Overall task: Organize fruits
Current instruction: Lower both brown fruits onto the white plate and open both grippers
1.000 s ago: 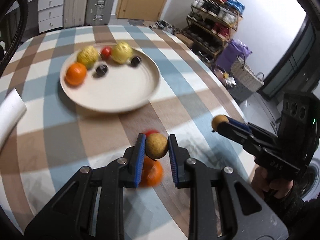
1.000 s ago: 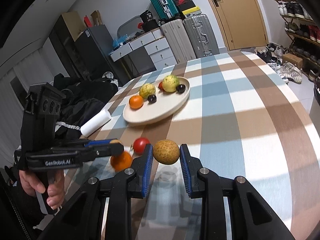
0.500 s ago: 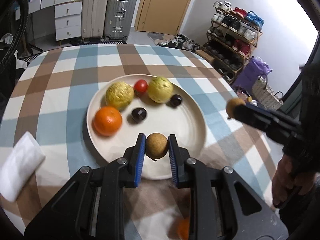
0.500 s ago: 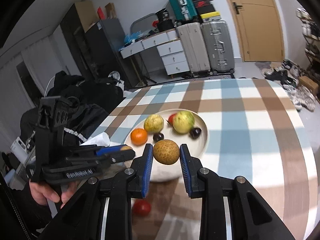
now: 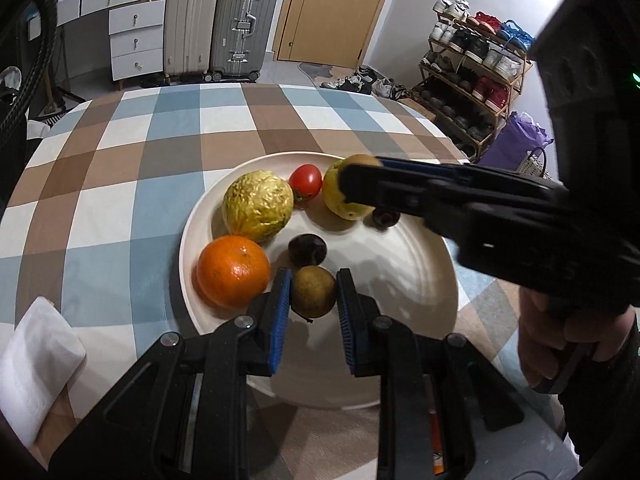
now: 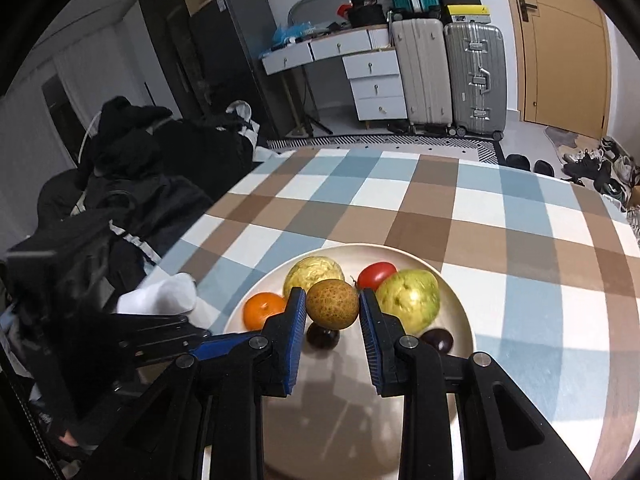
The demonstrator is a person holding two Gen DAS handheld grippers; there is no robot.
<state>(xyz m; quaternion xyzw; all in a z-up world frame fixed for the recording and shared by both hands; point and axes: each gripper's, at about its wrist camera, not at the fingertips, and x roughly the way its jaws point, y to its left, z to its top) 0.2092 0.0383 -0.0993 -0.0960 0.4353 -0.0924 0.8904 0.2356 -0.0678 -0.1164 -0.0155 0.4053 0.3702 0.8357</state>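
Observation:
A cream plate [image 5: 408, 308] [image 6: 456, 304] on the checked table holds an orange [image 5: 233, 271] [image 6: 264, 310], a wrinkled yellow fruit [image 5: 258, 205] [image 6: 314, 271], a tomato [image 5: 305, 182] [image 6: 376, 274], a green-yellow fruit [image 5: 344, 200] [image 6: 408, 300] and two dark plums [image 5: 307, 250] [image 6: 438, 339]. My left gripper [image 5: 313, 298] is shut on a small brown fruit [image 5: 313, 291] low over the plate. My right gripper [image 6: 332, 314] is shut on a larger brown fruit [image 6: 332, 303] above the plate; it crosses the left wrist view [image 5: 460, 200].
A folded white cloth [image 5: 36, 368] [image 6: 160, 298] lies on the table left of the plate. An orange object [image 5: 437, 444] shows below the left gripper's right finger. Dark bags [image 6: 132, 200] lie beyond the table's left edge. Suitcases [image 5: 216, 20] and a shoe rack [image 5: 476, 76] stand behind.
Both grippers have moved from the table's near side to over the plate, each still holding its brown fruit. The loose orange and tomato on the table have dropped out of view.

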